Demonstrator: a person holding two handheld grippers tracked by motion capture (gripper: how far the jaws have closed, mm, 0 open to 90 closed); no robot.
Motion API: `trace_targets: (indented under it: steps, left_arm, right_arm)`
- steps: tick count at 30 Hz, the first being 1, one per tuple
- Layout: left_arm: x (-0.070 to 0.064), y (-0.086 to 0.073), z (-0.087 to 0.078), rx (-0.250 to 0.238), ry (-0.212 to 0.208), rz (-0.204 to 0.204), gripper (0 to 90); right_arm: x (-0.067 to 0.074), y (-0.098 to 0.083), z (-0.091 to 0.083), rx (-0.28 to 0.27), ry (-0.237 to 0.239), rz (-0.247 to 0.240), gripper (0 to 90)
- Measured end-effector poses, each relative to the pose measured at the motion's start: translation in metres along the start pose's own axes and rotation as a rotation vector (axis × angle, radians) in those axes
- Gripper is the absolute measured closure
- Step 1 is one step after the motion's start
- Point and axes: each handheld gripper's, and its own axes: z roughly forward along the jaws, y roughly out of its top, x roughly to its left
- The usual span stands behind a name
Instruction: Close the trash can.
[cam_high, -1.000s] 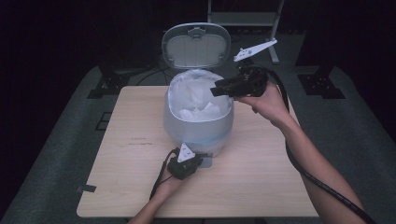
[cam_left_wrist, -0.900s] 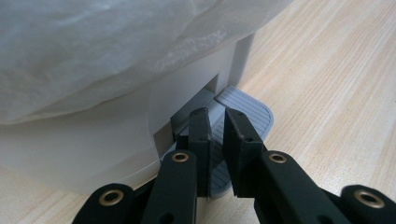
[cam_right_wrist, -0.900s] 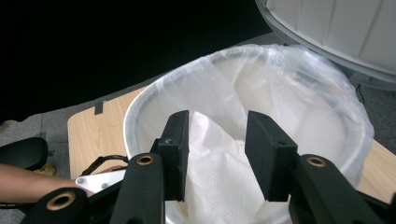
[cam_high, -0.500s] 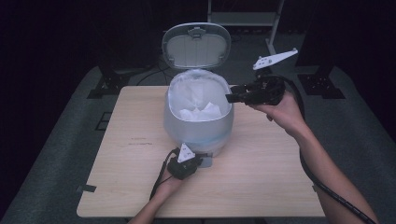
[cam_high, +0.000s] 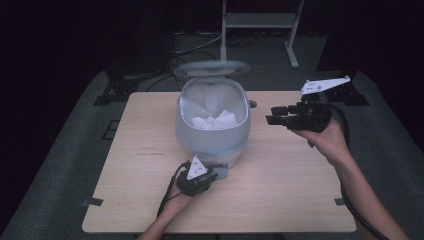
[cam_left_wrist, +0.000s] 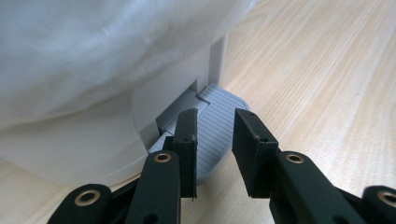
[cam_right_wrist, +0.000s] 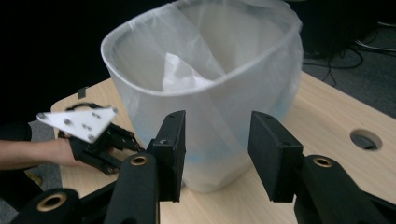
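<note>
A pale grey pedal bin (cam_high: 212, 130) lined with a white bag stands mid-table, crumpled white paper (cam_high: 215, 120) inside; its lid (cam_high: 212, 67) hangs tilted behind the rim. My left gripper (cam_high: 216, 172) lies low at the bin's front, jaws over the ribbed grey pedal (cam_left_wrist: 223, 99). Its jaws (cam_left_wrist: 215, 116) have just been opening and stand slightly apart, not pressing on the pedal. My right gripper (cam_high: 270, 119) hovers right of the bin, open and empty, its jaws a little wider than before. From the right gripper (cam_right_wrist: 217, 123) I see the bin (cam_right_wrist: 210, 70) and the left gripper (cam_right_wrist: 133, 140).
The wooden table (cam_high: 150, 200) has a round cable hole (cam_high: 252, 104) behind the bin's right side. A metal stand (cam_high: 260, 20) rises beyond the far edge. Dark floor surrounds the table, and black tape (cam_high: 92, 202) marks its front left corner.
The right gripper has swung from the bin's rim out to the right and lower. The lid has dropped from upright to a flatter tilt. The left gripper's jaws have parted at the pedal.
</note>
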Motion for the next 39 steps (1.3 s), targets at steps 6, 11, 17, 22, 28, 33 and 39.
trace_targets:
  steps: [6,11,17,22,28,33,39]
  left_arm:
    - [-0.001,0.005,-0.014,0.000,-0.004,0.018,68.9]
    - [0.003,0.007,-0.024,-0.002,-0.005,-0.003,65.7]
    - [0.008,0.006,-0.034,-0.003,0.003,-0.009,63.4]
    - [0.007,0.005,-0.040,0.006,0.002,0.012,60.8]
    - [0.012,0.003,-0.047,-0.007,0.011,0.000,55.9]
    - [0.019,0.002,-0.054,-0.015,0.028,-0.004,51.0]
    - [0.029,0.000,-0.064,-0.011,0.027,-0.029,47.7]
  right_arm:
    - [-0.006,-0.022,-0.012,0.019,-0.035,0.020,55.6]
    - [-0.008,-0.035,-0.012,0.028,-0.045,0.030,55.6]
    - [-0.010,-0.046,-0.009,0.037,-0.046,0.039,54.6]
    - [-0.013,-0.052,-0.008,0.042,-0.047,0.046,54.0]
    - [-0.013,-0.064,-0.005,0.046,-0.048,0.059,52.2]
    - [-0.015,-0.074,0.000,0.049,-0.043,0.068,51.4]
    - [-0.016,-0.083,0.003,0.052,-0.040,0.078,50.0]
